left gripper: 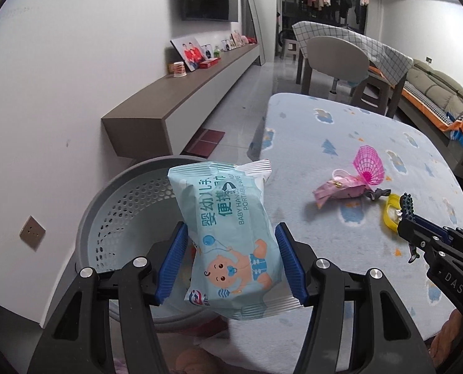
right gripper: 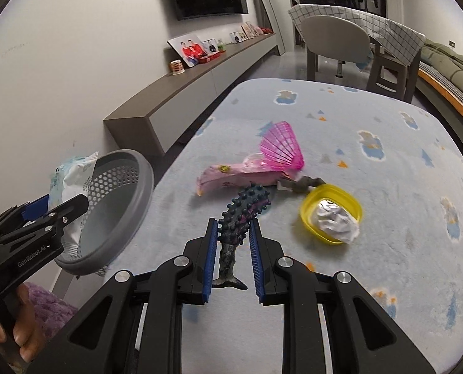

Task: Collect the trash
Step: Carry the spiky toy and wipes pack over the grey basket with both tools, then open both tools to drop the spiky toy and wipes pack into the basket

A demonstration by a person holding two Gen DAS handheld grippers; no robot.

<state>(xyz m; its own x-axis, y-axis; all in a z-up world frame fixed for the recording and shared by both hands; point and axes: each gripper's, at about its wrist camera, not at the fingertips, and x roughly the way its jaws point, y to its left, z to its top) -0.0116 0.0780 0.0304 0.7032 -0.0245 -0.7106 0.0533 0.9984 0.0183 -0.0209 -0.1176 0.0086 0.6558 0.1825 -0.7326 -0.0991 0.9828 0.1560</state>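
Left wrist view: left hand-held gripper (left gripper: 231, 261) clamps wipes pack (left gripper: 228, 233) over bin (left gripper: 113, 205) | right hand-held gripper (right gripper: 231, 249) pinches spiky toy (right gripper: 241, 215) above surface (right gripper: 387, 162) | risk: pack released off-centre could strike rim; toy's nubs may slip from pads

Wipes pack (left gripper: 231, 240) hides much of the gray perforated basket (left gripper: 122, 205) interior — contents not discernible. Spiked dark toy (right gripper: 242, 215): what it is — unclear. Yellow lid (right gripper: 331, 215) motion-blurred, partly covered by crumpled paper (right gripper: 336, 221).
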